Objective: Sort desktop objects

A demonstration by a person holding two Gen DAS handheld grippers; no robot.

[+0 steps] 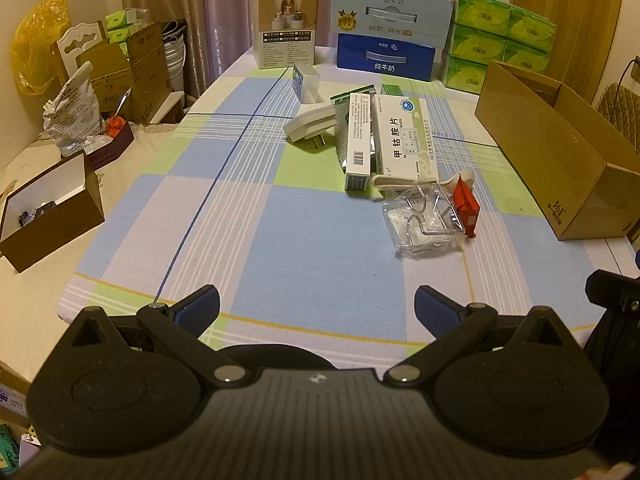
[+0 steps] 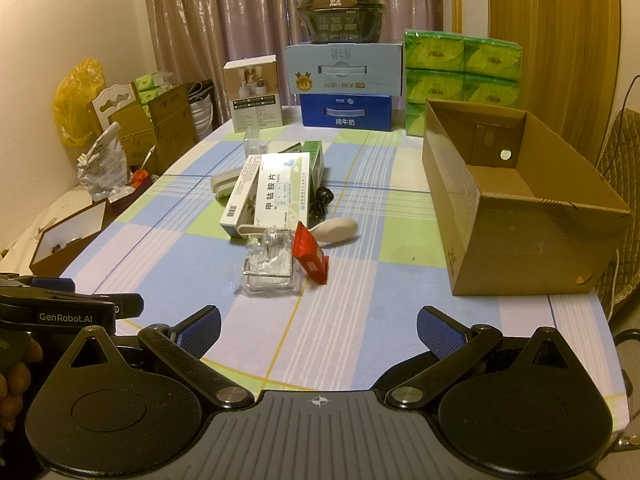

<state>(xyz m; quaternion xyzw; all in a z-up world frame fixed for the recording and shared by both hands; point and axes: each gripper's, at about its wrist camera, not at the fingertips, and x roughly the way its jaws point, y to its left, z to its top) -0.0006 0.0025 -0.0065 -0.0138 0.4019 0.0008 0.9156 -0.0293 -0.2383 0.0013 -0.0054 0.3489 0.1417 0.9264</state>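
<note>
**Both grippers wide and empty, pile untouched**

Your right gripper [image 2: 319, 330] hangs at the bottom of its view, jaws spread wide with nothing between them; your left gripper [image 1: 317, 307] is the same, low in its own view.

The clutter to sort sits mid-frame on the checked tablecloth [image 2: 340, 320]. Nearest you is the clear plastic pack [image 2: 269, 266] with wire hooks inside: light, slick and likely to crackle and flex, so pinch it across a flat edge, not the bulging middle. Touching its right side is the red sachet [image 2: 310, 258], soft and thin; take it by a crimped end. Just behind lie the white medicine box [image 2: 284, 188] and a narrower barcode box [image 2: 240, 198], stiff and light; grip across their short width. The cream handle [image 2: 336, 229] looks hard and rounded, so it may slip. A black cable [image 2: 320, 200] lies behind it, limp and prone to trailing.

At the right of the frame stands the open cardboard box [image 2: 516, 216], the probable destination.
</note>
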